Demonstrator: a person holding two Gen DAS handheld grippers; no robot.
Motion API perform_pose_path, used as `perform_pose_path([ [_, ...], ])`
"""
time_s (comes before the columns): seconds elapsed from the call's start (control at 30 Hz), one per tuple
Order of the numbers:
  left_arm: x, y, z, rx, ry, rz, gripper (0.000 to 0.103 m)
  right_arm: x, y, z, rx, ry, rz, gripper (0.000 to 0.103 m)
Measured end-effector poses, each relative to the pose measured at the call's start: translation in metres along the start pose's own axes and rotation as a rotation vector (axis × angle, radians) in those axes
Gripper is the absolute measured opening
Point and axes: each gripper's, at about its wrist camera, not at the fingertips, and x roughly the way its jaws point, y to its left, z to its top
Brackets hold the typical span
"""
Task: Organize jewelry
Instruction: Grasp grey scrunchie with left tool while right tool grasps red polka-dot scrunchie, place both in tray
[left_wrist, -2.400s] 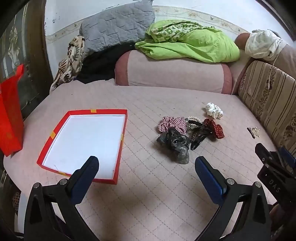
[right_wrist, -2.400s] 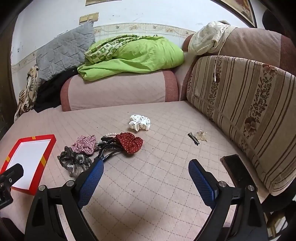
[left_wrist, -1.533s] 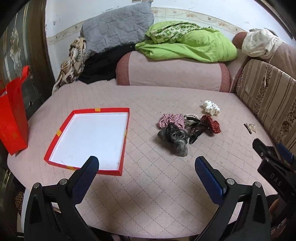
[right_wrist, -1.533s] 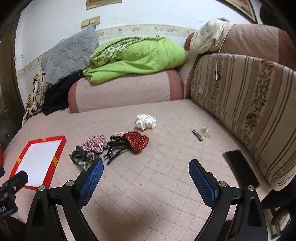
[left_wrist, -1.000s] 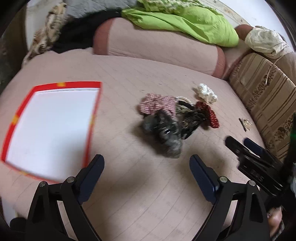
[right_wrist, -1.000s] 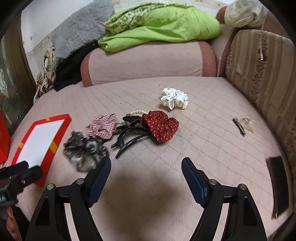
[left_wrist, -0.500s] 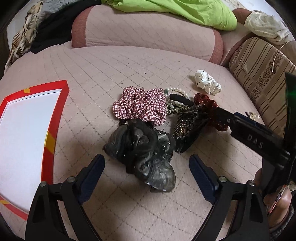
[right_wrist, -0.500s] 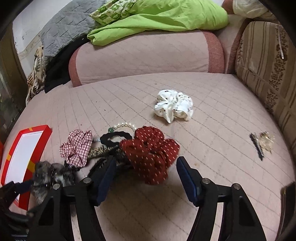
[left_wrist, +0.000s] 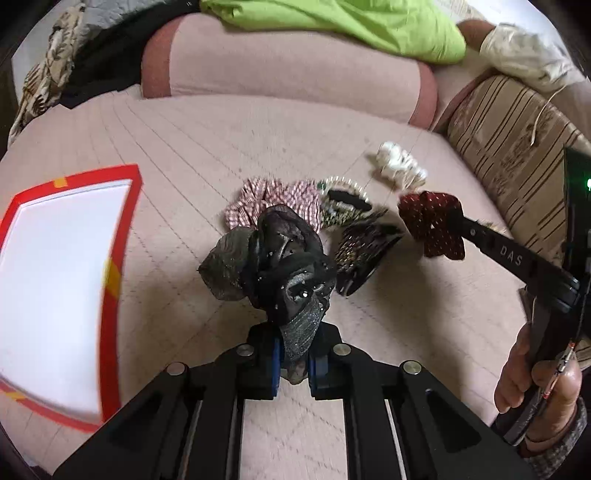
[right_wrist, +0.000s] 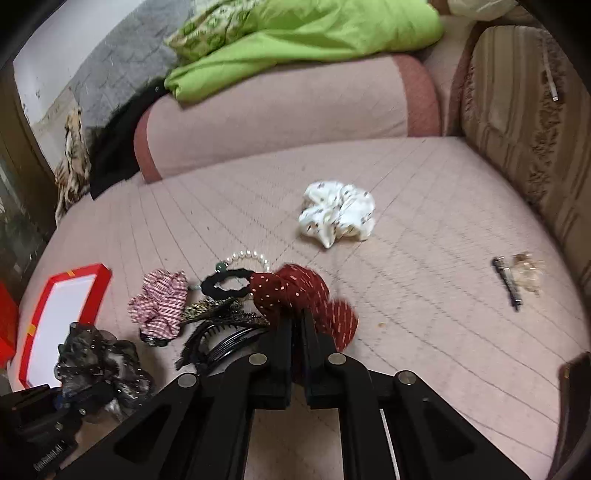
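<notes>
Quilted pink fabric covers the wide sofa seat (right_wrist: 424, 295) on which everything lies; a pink bolster cushion (left_wrist: 295, 74) runs along the back, with a lime-green blanket (right_wrist: 295, 33) heaped on it, and a striped beige backrest (right_wrist: 524, 110) stands at the right; a shallow red-rimmed tray with a white floor (left_wrist: 55, 280) sits at the left of the seat, well apart from the pile of hair things. The left tool (left_wrist: 293, 354) is clenched on the lower tail of a dark grey sheer scrunchie with sparkles (left_wrist: 273, 258), its blue pads pressing the fabric from both sides while the rest of the scrunchie bunches up ahead of the tips; the right tool (right_wrist: 297, 332) is clenched on a dark red scrunchie with pale dots (right_wrist: 295, 291), the cloth gathered around its black tips; a person's hand (left_wrist: 532, 376) grips the right tool's handle at the edge of the left view. Just beside the red scrunchie lie a red-and-white checked scrunchie (right_wrist: 159, 302), a black wavy hair band (right_wrist: 225, 284), a string of white pearl beads (right_wrist: 247, 256) and several dark claw clips (right_wrist: 218, 332), all touching or overlapping; a white patterned scrunchie (right_wrist: 336, 212) rests alone farther back; a slim black hair clip (right_wrist: 508, 282) and a small translucent clip (right_wrist: 528, 275) lie near the backrest.
</notes>
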Motion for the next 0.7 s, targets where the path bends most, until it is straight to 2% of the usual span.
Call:
perform_pose_path([
  [0.13, -0.039, 0.010, -0.004, -0.030, -0.058, -0.003, 0.010, -0.031, 0.006, 0.000, 0.009, -0.039, 0.016, 0.005],
  [0.37, -0.093, 0.038, -0.007, -0.058, -0.144, 0.075, 0.010, -0.083, 0.052, 0.001, -0.029, -0.087, 0.135, 0.005],
  [0.57, -0.129, 0.091, -0.004, -0.106, -0.195, 0.190, 0.010, -0.099, 0.108, 0.000, -0.097, -0.072, 0.249, 0.005],
  [0.7, -0.128, 0.138, 0.007, -0.153, -0.194, 0.258, 0.010, -0.093, 0.154, 0.002, -0.132, -0.025, 0.337, 0.005],
])
